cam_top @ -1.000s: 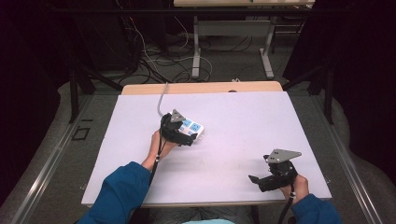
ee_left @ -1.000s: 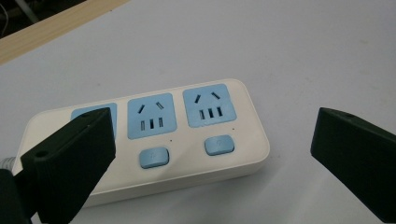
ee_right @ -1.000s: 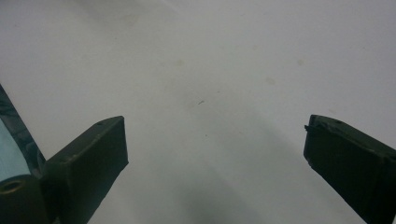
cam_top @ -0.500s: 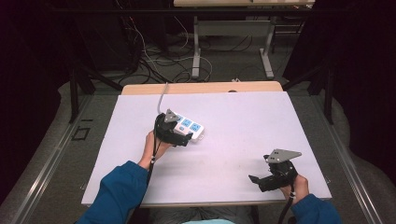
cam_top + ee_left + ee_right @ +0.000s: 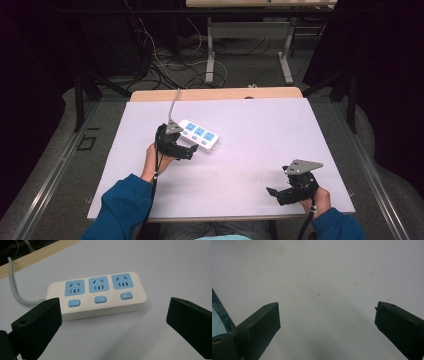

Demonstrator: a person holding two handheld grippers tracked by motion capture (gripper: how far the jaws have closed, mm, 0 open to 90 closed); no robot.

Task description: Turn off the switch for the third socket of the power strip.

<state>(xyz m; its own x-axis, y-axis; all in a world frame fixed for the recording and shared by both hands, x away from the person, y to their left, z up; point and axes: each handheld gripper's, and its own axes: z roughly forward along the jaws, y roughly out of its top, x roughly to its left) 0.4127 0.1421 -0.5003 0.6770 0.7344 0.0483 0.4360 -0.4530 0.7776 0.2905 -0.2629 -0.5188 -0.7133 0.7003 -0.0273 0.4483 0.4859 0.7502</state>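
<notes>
Lying flat on the white table (image 5: 250,150), a white power strip (image 5: 199,135) with three blue sockets and three blue buttons sits left of the table's middle, toward the far side. Its grey cord (image 5: 173,105) runs off its far end toward the wooden strip at the table's back edge. The left gripper (image 5: 186,151) sits just beside the strip's near long side, jaws spread wide and holding nothing; in the left gripper view (image 5: 113,327) the strip (image 5: 97,293) lies ahead of the two black jaws, with bare table between it and them. The right gripper (image 5: 274,192) rests well apart from it, near the table's front right corner, a grey three-cornered plate on top. Its jaws are also spread wide, with nothing between them but bare table in the right gripper view (image 5: 327,325).
</notes>
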